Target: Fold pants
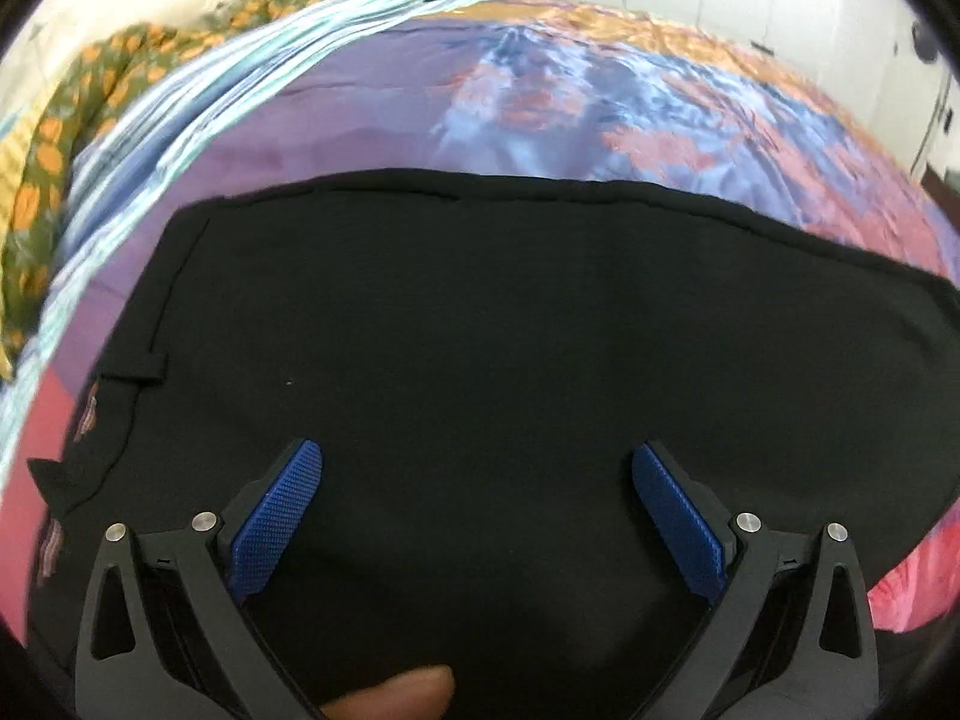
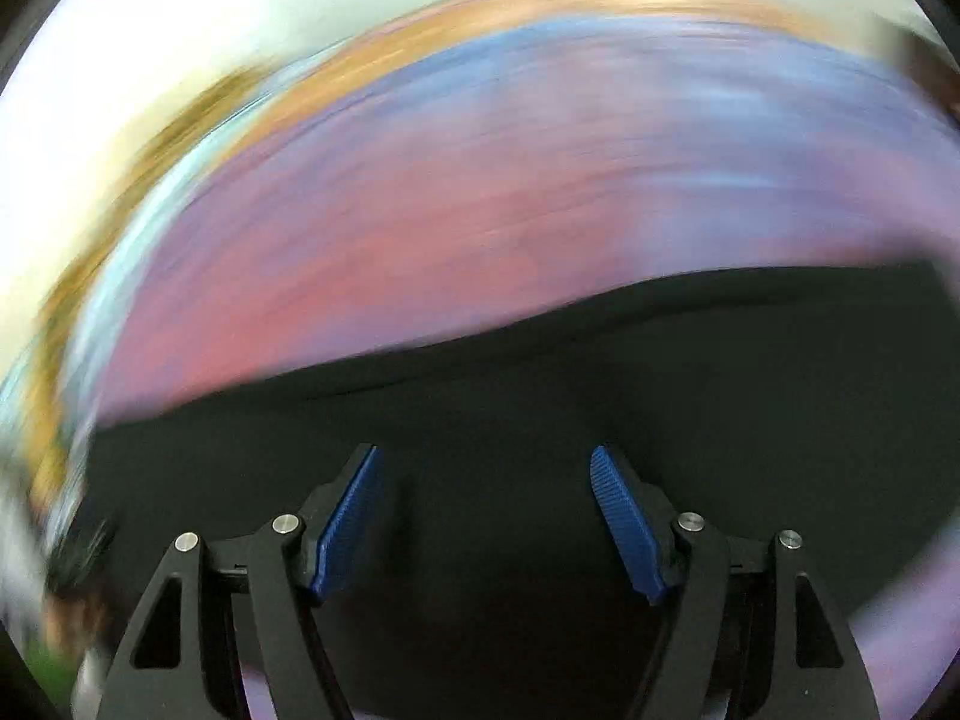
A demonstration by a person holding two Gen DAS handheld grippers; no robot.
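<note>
Currently black pants [image 1: 480, 330] lie flat on patterned bedspread [image 1: 372, 120], near edge under both tools. Left gripper [image 1: 477, 468] and right gripper [image 2: 483, 474] gape, holding nothing. Risk — single-layer pinch drags fold askew; right view blurred.

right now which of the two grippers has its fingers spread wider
The left gripper: its blue textured fingers stand farther apart over the black fabric pants than those of the right gripper.
</note>
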